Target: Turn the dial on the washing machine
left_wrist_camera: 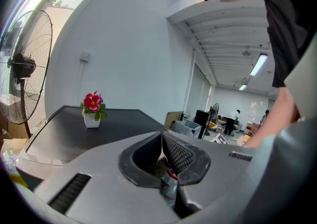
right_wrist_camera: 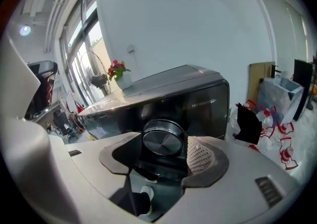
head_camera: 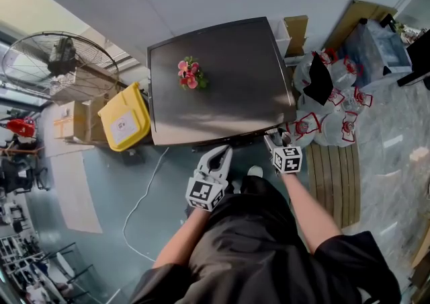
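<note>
right claw (right_wrist_camera: 165,151) grips the dial (right_wrist_camera: 162,141) on the washing machine (right_wrist_camera: 198,94) front, which the head view hides; left claw (left_wrist_camera: 162,144) sits closed, pads together.

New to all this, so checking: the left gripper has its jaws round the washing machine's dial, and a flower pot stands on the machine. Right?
It is the right gripper that has its jaws round the dial, as the right gripper view shows. The flower pot stands on the machine.
</note>
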Motion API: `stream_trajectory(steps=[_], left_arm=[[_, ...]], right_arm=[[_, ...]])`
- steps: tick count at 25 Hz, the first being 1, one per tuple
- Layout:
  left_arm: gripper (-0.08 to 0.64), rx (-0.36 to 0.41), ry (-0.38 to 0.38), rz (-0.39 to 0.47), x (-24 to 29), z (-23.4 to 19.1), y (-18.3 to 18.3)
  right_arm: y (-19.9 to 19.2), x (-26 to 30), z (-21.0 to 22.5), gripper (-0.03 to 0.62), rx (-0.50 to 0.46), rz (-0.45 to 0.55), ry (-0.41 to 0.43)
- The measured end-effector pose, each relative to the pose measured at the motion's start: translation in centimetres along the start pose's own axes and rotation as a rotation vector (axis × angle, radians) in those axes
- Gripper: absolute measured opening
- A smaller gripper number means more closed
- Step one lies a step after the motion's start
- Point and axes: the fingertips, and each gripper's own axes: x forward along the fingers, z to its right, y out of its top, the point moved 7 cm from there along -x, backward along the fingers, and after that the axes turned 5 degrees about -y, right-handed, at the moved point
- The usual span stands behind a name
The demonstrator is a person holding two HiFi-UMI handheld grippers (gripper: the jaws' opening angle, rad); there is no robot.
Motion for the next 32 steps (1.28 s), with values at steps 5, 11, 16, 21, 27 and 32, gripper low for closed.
stream_trajectory(steps=[5,11,16,21,27,32], left_arm=[[0.01,-0.001,0.001,0.0,0.2,0.0,-0.1],[0.01,-0.005,0.004,-0.001,0.3,0.0,-0.1],[0.01,0.002,0.012,-0.009,0.3,0.0,-0.2],[0.009,0.031,0.021,-0.024,0.2,-0.2,-0.3],[0.01,0.032,0.048,-0.027,-0.2,-0.7,0.0],[0.01,0.032,0.056,-0.031,-0.3,-1.1,-0.2]], right_arm=[[-0.1,0.0,0.5,0.255,0.096,-0.006,0.044],[-0.3,0.1,1.0,0.255,0.208,0.009,0.089],[0.2,-0.1,0.5,0.255,0.05,0.02,0.058],[0.4,-0.3,-1.2,0.256,-0.226,0.007,-0.015],[-0.5,0.3,-1.5,0.256,-0.327,-0.072,-0.112],[-0.4,0.5,-1.4,0.256,-0.316,-0.066,-0.12]])
